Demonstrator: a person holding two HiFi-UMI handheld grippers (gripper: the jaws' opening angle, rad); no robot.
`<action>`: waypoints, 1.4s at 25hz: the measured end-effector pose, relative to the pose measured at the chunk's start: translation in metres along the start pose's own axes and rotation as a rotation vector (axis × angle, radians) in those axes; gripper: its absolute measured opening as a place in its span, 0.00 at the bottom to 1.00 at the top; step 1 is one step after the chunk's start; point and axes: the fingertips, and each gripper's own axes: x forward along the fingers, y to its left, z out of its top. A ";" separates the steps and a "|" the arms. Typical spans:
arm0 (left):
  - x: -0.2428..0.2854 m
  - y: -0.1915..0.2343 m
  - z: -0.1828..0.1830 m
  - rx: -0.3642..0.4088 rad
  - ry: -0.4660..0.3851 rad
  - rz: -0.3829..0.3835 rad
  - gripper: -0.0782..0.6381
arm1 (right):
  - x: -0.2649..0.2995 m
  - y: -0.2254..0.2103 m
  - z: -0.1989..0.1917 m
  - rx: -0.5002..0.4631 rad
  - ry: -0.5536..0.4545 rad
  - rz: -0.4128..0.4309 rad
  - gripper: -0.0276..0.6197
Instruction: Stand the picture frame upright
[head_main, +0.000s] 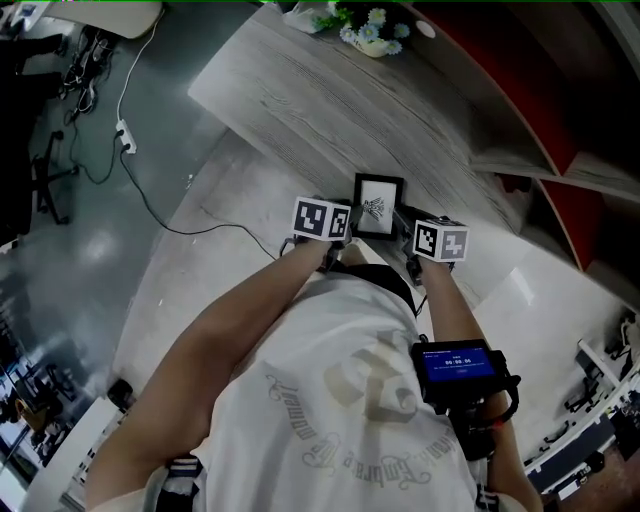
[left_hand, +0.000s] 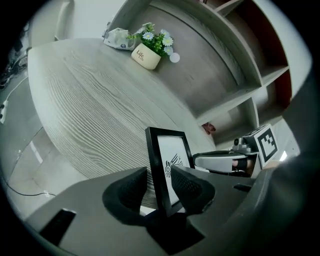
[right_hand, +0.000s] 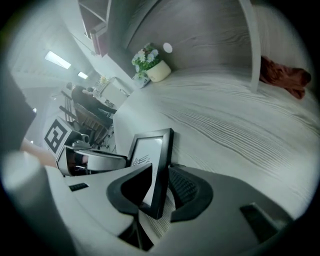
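Note:
A small black picture frame (head_main: 378, 205) with a white print stands upright near the front edge of the wooden table (head_main: 320, 110). My left gripper (head_main: 351, 229) is at its left edge and my right gripper (head_main: 404, 227) at its right edge. In the left gripper view the frame (left_hand: 169, 159) stands between the open jaws of the left gripper (left_hand: 162, 187), with a gap on the left side. In the right gripper view the frame (right_hand: 150, 157) stands between the jaws of the right gripper (right_hand: 160, 189), which are spread wide with gaps showing.
A cream flower pot (head_main: 372, 35) and a white packet (left_hand: 116, 37) sit at the table's far end. Shelving (head_main: 545, 120) rises along the right side, with a red cloth (right_hand: 282, 75) on it. A cable and power strip (head_main: 125, 135) lie on the floor at left.

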 end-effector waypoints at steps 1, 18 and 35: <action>0.001 -0.001 -0.001 -0.003 0.008 0.014 0.36 | 0.001 0.001 -0.001 0.000 0.010 -0.004 0.21; 0.006 -0.003 -0.006 0.075 0.121 0.239 0.34 | 0.009 0.002 -0.013 -0.005 0.079 -0.082 0.18; 0.008 -0.003 0.001 0.088 0.044 0.196 0.27 | 0.010 -0.004 -0.008 -0.111 0.039 -0.173 0.18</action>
